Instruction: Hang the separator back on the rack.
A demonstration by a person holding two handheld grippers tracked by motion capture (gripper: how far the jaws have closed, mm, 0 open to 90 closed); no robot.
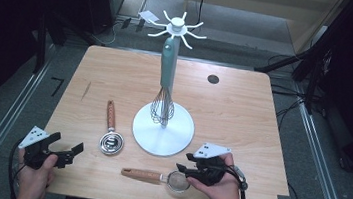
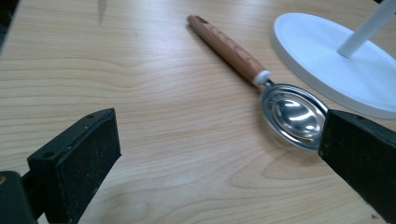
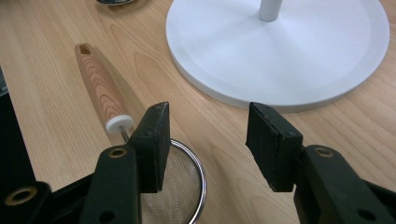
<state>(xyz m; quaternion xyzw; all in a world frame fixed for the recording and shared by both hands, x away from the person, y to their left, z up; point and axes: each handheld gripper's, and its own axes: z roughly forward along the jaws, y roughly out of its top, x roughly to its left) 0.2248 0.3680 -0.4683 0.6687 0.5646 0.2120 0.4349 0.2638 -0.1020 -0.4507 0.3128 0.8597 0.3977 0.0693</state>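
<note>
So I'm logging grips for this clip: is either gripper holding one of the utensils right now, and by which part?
Nothing is held. The left gripper is open over bare table, and the right gripper is open above the strainer, its pads off it.

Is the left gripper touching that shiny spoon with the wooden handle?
Apart. In the high view, bare table separates the left gripper from the spoon; its jaws stand wide open and empty.

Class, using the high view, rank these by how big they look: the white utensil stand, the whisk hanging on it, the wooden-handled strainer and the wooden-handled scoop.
1. White utensil stand
2. Whisk
3 and 4. Strainer and scoop: too alike to rank, and the right gripper covers part of the strainer.
</note>
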